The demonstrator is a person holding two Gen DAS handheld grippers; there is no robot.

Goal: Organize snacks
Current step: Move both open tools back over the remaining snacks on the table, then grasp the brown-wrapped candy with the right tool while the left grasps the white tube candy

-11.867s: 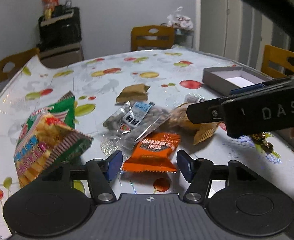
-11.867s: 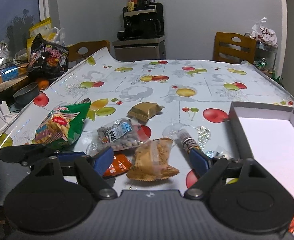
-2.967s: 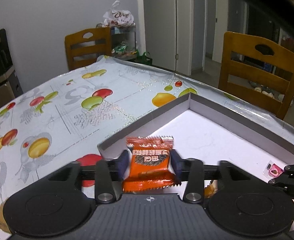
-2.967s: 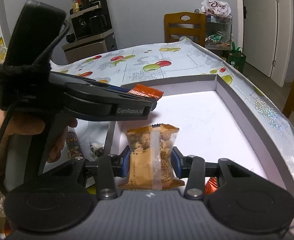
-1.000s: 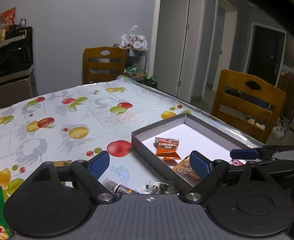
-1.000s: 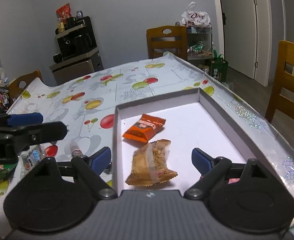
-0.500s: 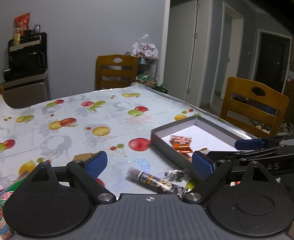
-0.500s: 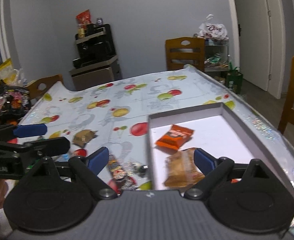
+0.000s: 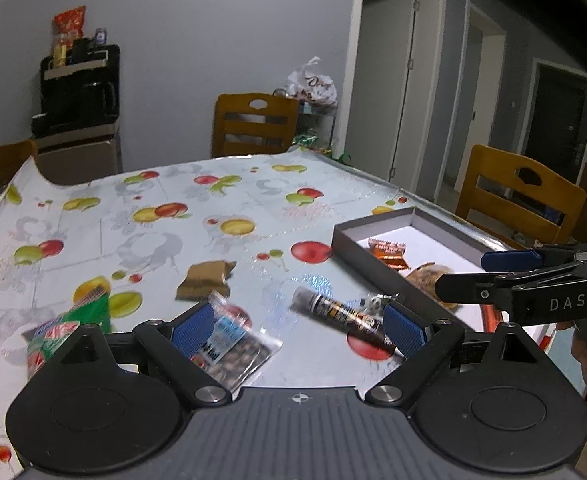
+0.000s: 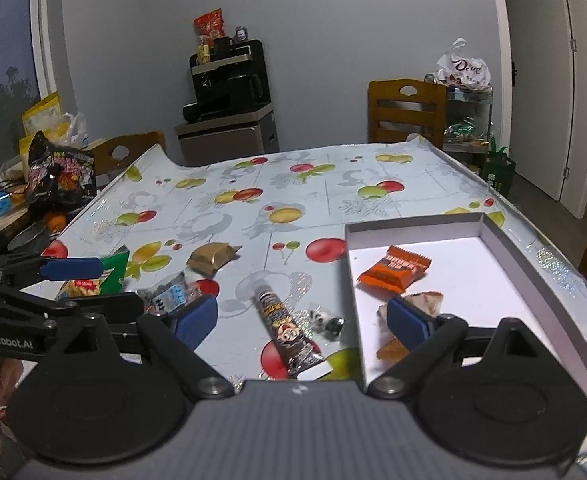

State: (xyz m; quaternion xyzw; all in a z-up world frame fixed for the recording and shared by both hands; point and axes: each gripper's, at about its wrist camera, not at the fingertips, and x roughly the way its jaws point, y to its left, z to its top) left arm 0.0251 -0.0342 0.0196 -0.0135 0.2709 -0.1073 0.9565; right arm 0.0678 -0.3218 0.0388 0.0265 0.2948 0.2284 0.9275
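Two snacks, the orange packet (image 9: pixel 387 253) and a tan one (image 9: pixel 425 274), now lie released in the grey box (image 9: pixel 367 258) in the left wrist view, and the left gripper (image 9: pixel 299 328), jaws wide and empty, has pulled back over the dark tube snack (image 9: pixel 343 314), so two items are sorted. From the right wrist, the right gripper (image 10: pixel 301 316) is likewise wide open and empty. The tube (image 10: pixel 287 334) lies just left of the box, long axis running away from the camera and tilted leftward, white end nearest.

Tablecloth (image 10: pixel 313 208): pale, printed with red, yellow and green fruit. Box (image 10: pixel 533 276): grey walls, white floor. Wrapper (image 10: pixel 393 270) inside: orange. Gripper pads (image 10: pixel 195 316): blue.
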